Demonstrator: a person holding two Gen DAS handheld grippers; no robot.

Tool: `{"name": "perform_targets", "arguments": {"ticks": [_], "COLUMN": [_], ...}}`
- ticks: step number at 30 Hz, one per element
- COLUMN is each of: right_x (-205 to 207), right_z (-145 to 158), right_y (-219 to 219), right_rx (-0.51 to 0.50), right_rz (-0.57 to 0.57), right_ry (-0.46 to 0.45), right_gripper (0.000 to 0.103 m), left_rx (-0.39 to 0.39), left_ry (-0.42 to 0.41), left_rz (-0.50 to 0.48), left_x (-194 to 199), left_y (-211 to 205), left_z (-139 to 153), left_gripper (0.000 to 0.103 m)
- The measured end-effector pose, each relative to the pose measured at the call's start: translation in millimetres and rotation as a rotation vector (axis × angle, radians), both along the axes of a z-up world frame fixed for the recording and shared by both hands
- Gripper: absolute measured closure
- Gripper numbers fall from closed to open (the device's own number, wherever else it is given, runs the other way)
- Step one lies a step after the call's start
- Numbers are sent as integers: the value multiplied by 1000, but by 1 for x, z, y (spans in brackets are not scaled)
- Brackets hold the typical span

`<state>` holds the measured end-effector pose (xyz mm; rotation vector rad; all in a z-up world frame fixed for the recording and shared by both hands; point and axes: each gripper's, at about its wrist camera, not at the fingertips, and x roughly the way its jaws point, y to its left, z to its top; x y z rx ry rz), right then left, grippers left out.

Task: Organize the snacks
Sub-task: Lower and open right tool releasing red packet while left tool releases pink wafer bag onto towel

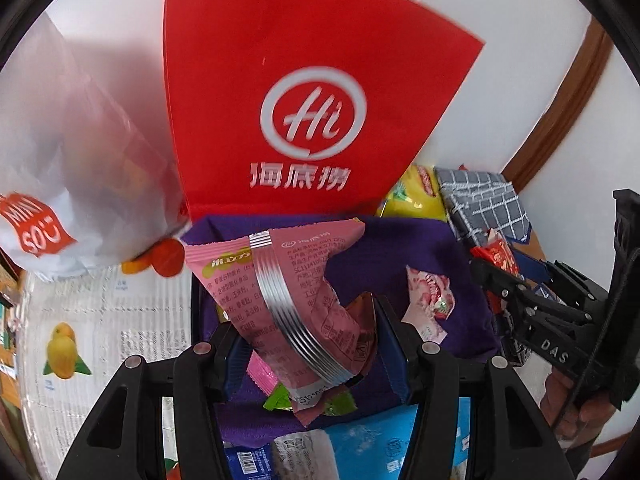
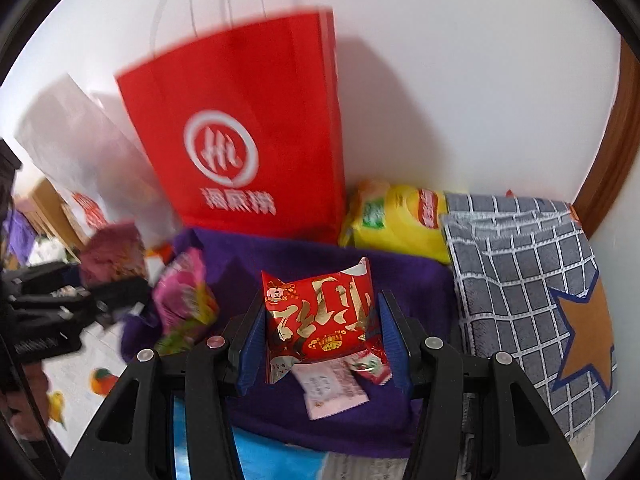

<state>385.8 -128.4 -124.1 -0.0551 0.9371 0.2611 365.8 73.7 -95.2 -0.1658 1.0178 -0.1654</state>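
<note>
Your left gripper [image 1: 304, 344] is clamped on a pink snack packet [image 1: 288, 296] above the purple cloth [image 1: 460, 264], and your right gripper [image 2: 320, 340] pinches a red-and-gold snack packet [image 2: 320, 312] over the same cloth [image 2: 408, 280], with a pale pink wrapper [image 2: 332, 392] lying just below it. Along the cloth's far edge stands the red Haidilao paper bag [image 2: 240, 136]; a white plastic bag [image 2: 80, 152] sits to its left, a yellow snack pack [image 2: 400, 220] and a grey checked pouch [image 2: 520, 272] to its right.

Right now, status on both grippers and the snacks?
Left gripper shut on pink packet. Right gripper shut on red packet. Both over purple cloth. Red bag behind.
</note>
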Motion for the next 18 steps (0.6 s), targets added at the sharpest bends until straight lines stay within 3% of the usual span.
{"name": "perform_targets", "arguments": {"ticks": [9, 18], "right_x": [14, 19], "right_z": [-21, -36], "right_y": [-19, -19], "right_rx": [-23, -48], "right_rz": [-36, -27], "right_ry": [44, 89], "right_gripper": [51, 50], "left_rx": [44, 30], "left_ry": [21, 34], "left_rz": [40, 18], "left_x": [5, 7], "left_y": [10, 6], "left_z": [-14, -17], "left_gripper": [49, 49]}}
